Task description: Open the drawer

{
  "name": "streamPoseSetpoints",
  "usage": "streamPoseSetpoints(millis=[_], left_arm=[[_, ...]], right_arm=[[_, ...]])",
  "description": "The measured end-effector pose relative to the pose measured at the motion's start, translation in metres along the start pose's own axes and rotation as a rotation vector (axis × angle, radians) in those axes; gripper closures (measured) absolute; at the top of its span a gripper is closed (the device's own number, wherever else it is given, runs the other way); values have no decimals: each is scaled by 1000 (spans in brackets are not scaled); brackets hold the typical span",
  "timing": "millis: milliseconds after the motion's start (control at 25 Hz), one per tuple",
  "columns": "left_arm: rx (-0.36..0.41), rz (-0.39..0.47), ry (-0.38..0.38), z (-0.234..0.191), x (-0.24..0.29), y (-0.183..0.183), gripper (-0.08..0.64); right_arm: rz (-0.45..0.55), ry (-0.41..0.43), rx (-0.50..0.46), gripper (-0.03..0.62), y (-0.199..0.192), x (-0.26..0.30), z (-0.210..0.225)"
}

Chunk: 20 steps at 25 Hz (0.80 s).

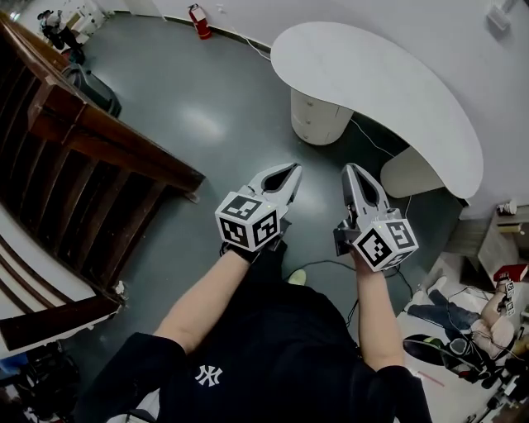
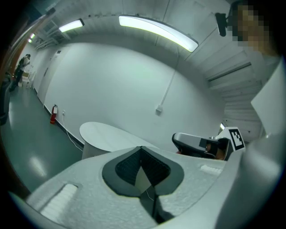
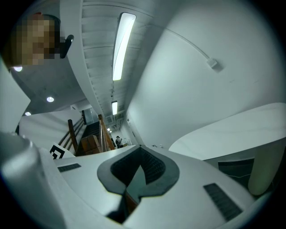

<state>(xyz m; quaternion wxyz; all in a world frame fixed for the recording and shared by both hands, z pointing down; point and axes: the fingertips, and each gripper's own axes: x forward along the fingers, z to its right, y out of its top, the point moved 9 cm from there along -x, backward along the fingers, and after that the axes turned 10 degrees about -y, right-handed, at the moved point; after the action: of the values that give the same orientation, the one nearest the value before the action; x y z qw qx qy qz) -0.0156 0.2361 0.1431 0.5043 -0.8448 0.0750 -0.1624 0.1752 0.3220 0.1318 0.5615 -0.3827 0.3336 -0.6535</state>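
Note:
A white rounded drawer pedestal [image 1: 318, 116] with stacked drawer fronts stands under the left end of a curved white table [image 1: 388, 91]. All its drawers look closed. My left gripper [image 1: 291, 171] and right gripper [image 1: 350, 170] are held side by side in the air in front of me, short of the table and touching nothing. Both point toward the table. In the left gripper view the left gripper [image 2: 141, 147] has its jaws together and empty, with the table [image 2: 107, 134] ahead and the right gripper [image 2: 196, 144] beside it. The right gripper [image 3: 140, 146] is likewise shut and empty, with the table [image 3: 232, 129] to its right.
A dark wooden stair railing [image 1: 99, 140] runs along the left. A red fire extinguisher [image 1: 201, 21] stands by the far wall and a black bag [image 1: 91, 87] lies near the stairs. Cables [image 1: 372, 140] trail under the table. Clutter [image 1: 463, 330] covers the floor at bottom right.

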Motion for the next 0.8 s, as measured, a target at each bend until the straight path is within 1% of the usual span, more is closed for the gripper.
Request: streamPoseSetpoints(millis=[200,400,600,800], left_arm=[[-79,-5,-45,-78,37,16,551],[-141,-22,-87,-156,54,21,551],[-197,-23,-113,-217,63,7,549],[-271,10,-132,-269,94,-24,549]], right_arm=[[-4,-27,-7,577,3,78,9],[-4,-61,-35,577,-3,148,-2],[-3,-97,-62,577,-22,191,-12],[-5,-106,-88,577,-48,228,3]])
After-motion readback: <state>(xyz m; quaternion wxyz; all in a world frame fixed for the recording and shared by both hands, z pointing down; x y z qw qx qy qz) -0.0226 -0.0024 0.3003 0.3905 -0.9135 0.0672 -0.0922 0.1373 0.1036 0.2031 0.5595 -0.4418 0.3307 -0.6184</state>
